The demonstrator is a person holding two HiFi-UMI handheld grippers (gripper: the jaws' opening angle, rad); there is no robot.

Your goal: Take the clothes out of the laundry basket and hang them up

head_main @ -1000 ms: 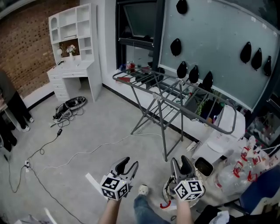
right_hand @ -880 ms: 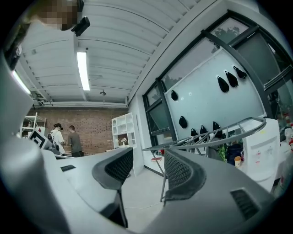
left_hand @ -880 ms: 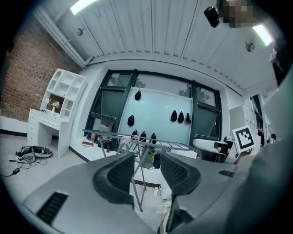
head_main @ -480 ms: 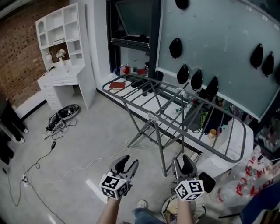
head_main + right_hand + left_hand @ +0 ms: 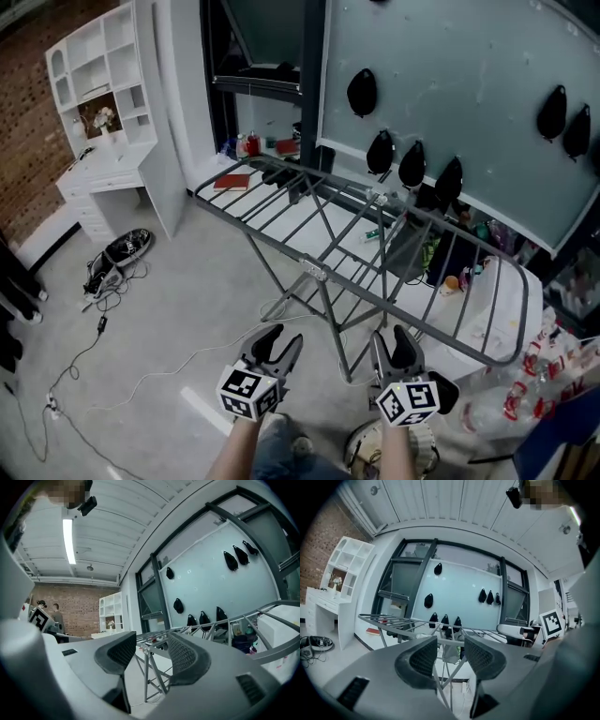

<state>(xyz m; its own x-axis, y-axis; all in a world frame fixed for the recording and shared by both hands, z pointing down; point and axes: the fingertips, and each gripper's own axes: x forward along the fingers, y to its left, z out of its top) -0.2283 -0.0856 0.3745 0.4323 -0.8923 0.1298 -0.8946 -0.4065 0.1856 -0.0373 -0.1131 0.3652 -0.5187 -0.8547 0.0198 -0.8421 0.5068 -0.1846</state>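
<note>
Jaws part open on your left gripper [image 5: 282, 336] and right gripper [image 5: 393, 333], nothing between them. Drying rack [image 5: 309, 272] ahead is bare. What looks like the laundry basket [image 5: 355, 449] is by your feet, contents hidden. Clothes likely soft, light, floppy — pinch a collar or shoulder.

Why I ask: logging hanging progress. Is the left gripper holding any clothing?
No: the left gripper's black fingers stand apart, with only the distant grey metal drying rack visible between them.
</note>
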